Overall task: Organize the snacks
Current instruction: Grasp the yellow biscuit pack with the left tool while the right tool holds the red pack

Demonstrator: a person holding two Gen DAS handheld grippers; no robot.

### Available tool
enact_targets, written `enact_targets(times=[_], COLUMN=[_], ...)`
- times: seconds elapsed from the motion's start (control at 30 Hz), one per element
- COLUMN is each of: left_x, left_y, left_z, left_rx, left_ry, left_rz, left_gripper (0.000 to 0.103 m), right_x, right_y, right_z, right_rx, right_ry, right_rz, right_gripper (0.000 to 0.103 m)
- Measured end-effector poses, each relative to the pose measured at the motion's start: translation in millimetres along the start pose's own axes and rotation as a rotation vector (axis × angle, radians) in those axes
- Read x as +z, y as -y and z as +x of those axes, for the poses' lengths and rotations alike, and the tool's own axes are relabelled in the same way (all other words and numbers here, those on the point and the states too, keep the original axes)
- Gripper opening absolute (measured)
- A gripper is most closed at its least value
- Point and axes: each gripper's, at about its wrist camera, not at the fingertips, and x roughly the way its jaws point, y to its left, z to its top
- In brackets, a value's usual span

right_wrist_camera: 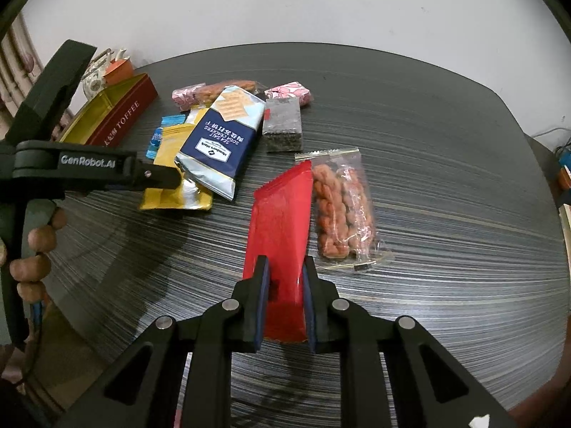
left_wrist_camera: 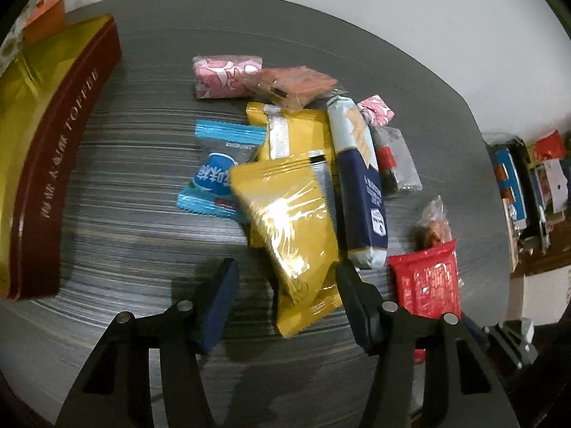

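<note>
Left tool [left_wrist_camera: 285, 303] open astride yellow packet [left_wrist_camera: 285, 221] | right tool [right_wrist_camera: 284, 299] clamps red packet [right_wrist_camera: 282, 228] | yellow packets: two

A glossy yellow foil snack packet [left_wrist_camera: 289, 214] lies tilted on top of a second yellow packet [left_wrist_camera: 296, 132], overlapping a blue-and-white crimped wrapper [left_wrist_camera: 210, 174]. Beside them lies a long navy and pale-blue soda cracker pack [right_wrist_camera: 223, 135] (label upside down in the right view). A flat red foil pouch [right_wrist_camera: 280, 228] lies just beside a clear bag of orange twisted snacks [right_wrist_camera: 339, 210].
</note>
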Motion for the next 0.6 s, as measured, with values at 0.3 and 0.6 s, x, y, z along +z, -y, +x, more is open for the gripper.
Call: enact_targets(times=[0.3,0.6], left_x=[11.1,7.0], left_y=[2.9,5.5], left_z=[0.2,-16.2], left_rx=[-0.015,-0.07], left_ry=[0.037,0.092], left_rz=[-0.02,-0.031], left_gripper=[0.046,0.021], right_x=[-0.1,-0.1], right_y=[0.4,0.6], right_z=[0.7,0.9], right_rx=[0.006,0.006], right_ry=[-0.004,-0.004], right_rz=[0.007,0.01], right_gripper=[0.016,0.017])
